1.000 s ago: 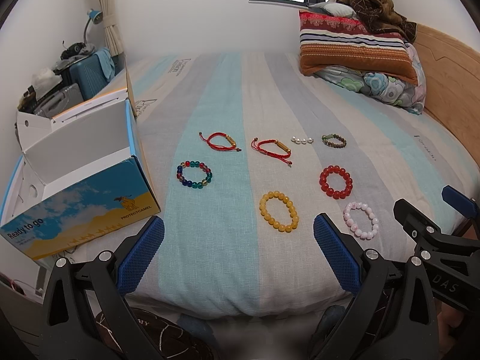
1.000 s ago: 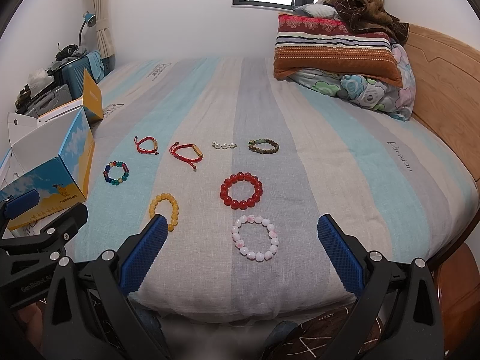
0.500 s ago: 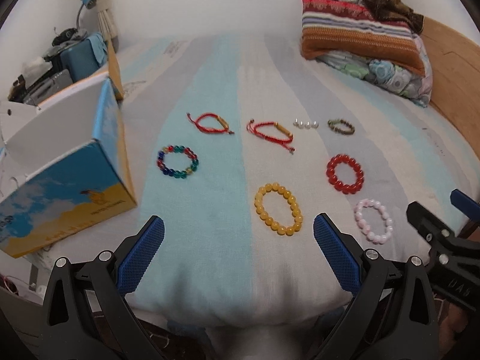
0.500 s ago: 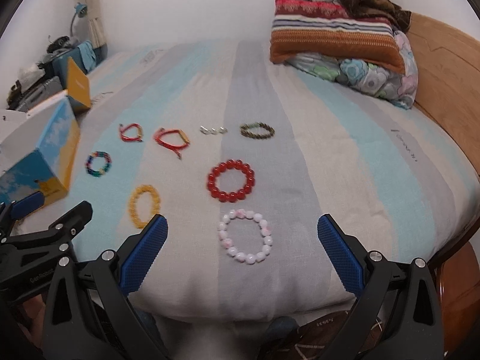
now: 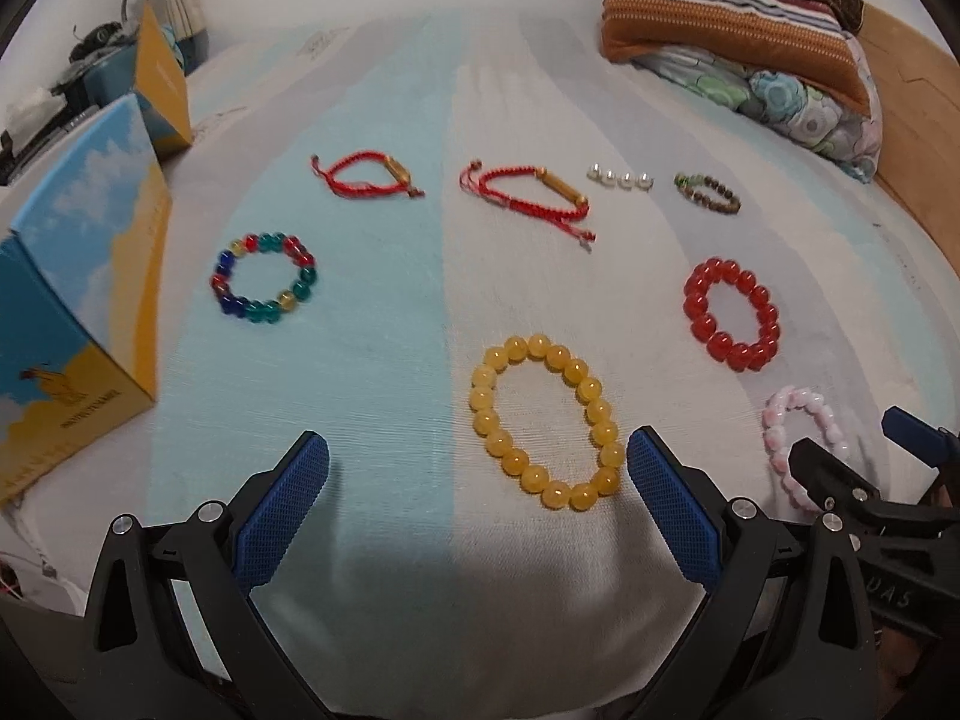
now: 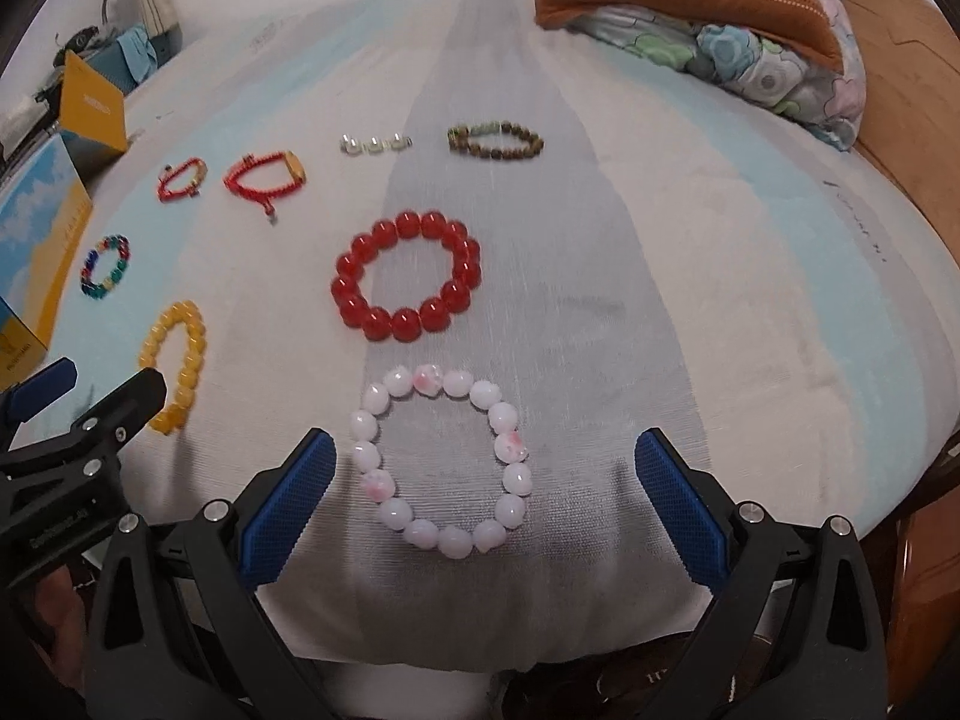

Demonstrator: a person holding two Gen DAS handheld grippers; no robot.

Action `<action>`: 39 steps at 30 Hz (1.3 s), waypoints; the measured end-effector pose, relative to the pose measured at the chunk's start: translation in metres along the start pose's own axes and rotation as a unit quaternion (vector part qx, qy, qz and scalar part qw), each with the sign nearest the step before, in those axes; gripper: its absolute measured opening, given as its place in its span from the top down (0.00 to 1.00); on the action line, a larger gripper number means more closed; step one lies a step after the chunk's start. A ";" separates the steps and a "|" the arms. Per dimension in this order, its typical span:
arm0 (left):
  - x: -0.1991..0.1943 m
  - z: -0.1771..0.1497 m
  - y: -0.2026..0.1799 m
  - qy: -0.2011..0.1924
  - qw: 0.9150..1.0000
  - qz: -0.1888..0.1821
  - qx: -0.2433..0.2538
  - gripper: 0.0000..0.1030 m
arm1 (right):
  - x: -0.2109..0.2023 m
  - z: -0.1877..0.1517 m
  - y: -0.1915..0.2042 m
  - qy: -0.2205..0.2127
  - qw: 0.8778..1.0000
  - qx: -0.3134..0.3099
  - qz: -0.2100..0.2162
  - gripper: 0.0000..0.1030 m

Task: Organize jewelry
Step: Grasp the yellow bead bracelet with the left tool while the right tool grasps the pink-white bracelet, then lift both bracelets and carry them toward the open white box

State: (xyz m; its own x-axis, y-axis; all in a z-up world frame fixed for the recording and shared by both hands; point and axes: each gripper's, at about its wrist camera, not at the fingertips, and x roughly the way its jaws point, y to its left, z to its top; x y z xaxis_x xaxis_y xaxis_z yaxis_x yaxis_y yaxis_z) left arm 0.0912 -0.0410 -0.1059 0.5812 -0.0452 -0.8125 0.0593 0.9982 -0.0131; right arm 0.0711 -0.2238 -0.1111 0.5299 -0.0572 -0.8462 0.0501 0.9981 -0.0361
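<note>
Several bracelets lie on the striped bed. In the left wrist view my left gripper is open above the bed's front edge, with the yellow bead bracelet just ahead between the fingers. Farther off lie a multicolour bracelet, two red cord bracelets, a row of pearls, a brown bracelet and a red bead bracelet. In the right wrist view my right gripper is open around the pink-white bracelet; the red bead bracelet lies beyond it.
An open blue-and-yellow cardboard box stands on the bed's left edge. Pillows and a folded blanket are piled at the far right by the wooden headboard. Luggage and clutter stand beside the bed at the far left.
Both grippers have moved forward and down toward the bed, so the bracelets loom larger. The pink-white bracelet now lies between my right fingers. Both grippers stay open.
</note>
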 end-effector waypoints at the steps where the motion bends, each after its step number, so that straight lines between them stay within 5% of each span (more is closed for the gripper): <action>1: 0.005 0.000 -0.001 0.005 1.000 0.004 0.001 0.05 | 0.003 -0.001 -0.001 0.006 1.000 0.000 -0.002 0.07; 6: 0.015 0.000 -0.004 0.014 1.000 0.000 0.000 0.05 | 0.009 -0.003 -0.003 0.021 1.000 0.001 0.004 0.12; 14: 0.019 -0.003 -0.006 0.030 1.000 0.004 0.005 0.11 | 0.013 -0.003 0.002 0.034 0.999 -0.008 0.025 0.35; 20: 0.015 -0.006 -0.005 0.035 0.999 0.002 0.012 0.31 | 0.012 -0.003 0.004 0.033 0.999 -0.005 0.026 0.55; 25: 0.009 -0.005 -0.002 0.039 0.999 0.011 0.015 0.64 | 0.012 -0.002 -0.002 0.033 0.999 0.010 0.023 0.76; 31: 0.003 -0.006 0.005 0.033 0.999 0.003 0.005 0.91 | 0.010 -0.002 -0.005 0.028 0.999 0.025 0.030 0.81; 39: -0.012 -0.002 0.014 0.016 0.999 -0.029 -0.012 0.91 | -0.002 0.001 -0.010 0.005 0.998 0.043 0.055 0.81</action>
State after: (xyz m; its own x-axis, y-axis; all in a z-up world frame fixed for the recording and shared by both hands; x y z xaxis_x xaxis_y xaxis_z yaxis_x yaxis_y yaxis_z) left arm 0.0833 -0.0261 -0.0973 0.5518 -0.1024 -0.8277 0.0719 0.9946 -0.0751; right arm 0.0702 -0.2338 -0.1086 0.5280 0.0524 -0.8476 0.0654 0.9926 0.1021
